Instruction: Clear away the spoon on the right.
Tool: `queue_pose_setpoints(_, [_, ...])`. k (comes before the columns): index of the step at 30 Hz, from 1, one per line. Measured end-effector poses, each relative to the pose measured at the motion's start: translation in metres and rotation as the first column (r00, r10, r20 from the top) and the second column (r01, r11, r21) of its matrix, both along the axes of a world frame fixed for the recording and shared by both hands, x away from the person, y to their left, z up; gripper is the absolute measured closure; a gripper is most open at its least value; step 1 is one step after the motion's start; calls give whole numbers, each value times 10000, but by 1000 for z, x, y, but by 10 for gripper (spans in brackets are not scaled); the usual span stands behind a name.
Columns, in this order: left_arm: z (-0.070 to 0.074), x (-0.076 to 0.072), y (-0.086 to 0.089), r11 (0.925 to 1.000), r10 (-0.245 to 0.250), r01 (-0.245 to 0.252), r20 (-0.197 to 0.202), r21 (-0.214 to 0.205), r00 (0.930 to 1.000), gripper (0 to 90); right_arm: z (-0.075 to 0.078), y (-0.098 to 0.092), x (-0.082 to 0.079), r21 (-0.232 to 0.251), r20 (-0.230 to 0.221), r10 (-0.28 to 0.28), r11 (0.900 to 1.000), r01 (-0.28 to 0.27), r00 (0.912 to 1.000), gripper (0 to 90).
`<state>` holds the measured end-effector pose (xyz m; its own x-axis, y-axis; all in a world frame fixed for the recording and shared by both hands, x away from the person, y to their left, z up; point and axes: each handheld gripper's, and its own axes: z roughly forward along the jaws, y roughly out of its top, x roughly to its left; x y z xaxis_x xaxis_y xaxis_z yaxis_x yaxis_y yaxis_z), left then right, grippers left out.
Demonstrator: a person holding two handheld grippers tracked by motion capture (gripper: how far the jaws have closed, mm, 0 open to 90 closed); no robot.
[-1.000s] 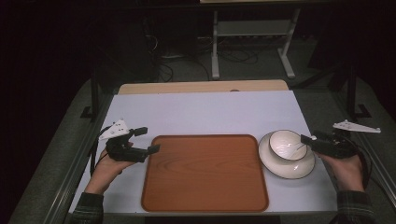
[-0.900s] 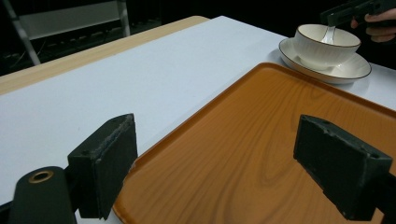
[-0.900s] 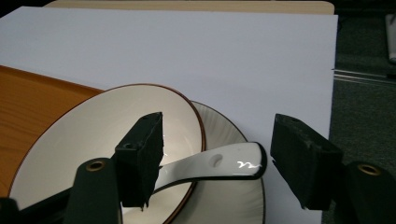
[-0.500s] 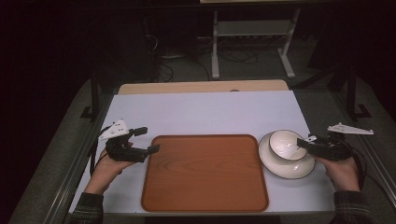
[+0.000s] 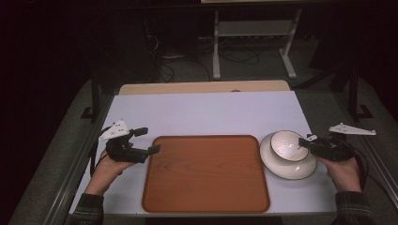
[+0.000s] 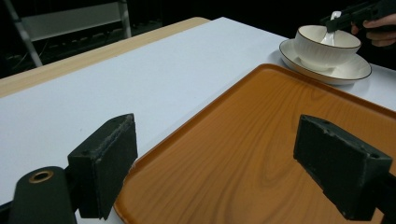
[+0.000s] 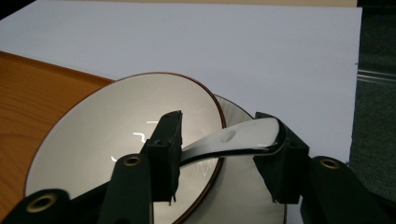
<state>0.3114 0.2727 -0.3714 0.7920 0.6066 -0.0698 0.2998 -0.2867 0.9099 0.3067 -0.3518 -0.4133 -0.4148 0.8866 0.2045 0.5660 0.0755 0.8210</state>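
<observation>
A white bowl with a brown rim sits on a white saucer at the table's right. A white spoon leans in the bowl, its handle over the rim. My right gripper is at that rim. Its jaws have just been closing and straddle the spoon handle in the right gripper view. The handle's end lies by one pad and no squeeze shows. A brown wooden tray lies at centre. My left gripper hovers open over the tray's left edge, nothing between its fingers.
The white tabletop stretches beyond the tray to a bare wooden strip at its far edge. Metal rails run along both sides. A metal stand and cables sit on the dark floor behind.
The right gripper's jaws stand closer together around the spoon handle than before. Both hands, the bowl, the saucer and the tray kept their places.
</observation>
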Motion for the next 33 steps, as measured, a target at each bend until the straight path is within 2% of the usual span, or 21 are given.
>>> queue_pose_setpoints(6, [1,-1,0,10000,29,-29,45,-37,10000,131,9,5,-2,18,363,153,9999,-154,9992,612])
queue_pose_setpoints(9, [1,-1,0,10000,15,-15,47,-22,10000,131,15,11,-2,34,583,394,9992,-397,9975,660])
queue_pose_setpoints(21, [1,-1,-1,10000,0,0,24,4,10000,131,25,20,1,353,815,1043,9936,-1074,9912,770])
queue_pose_setpoints(29, [1,-1,-1,10000,8,-8,19,5,10000,131,30,21,2,577,944,1192,9905,-1250,9884,822])
queue_pose_setpoints(33, [1,-2,-1,10000,0,0,30,10,10000,131,33,21,3,527,966,1218,9905,-1273,9878,837])
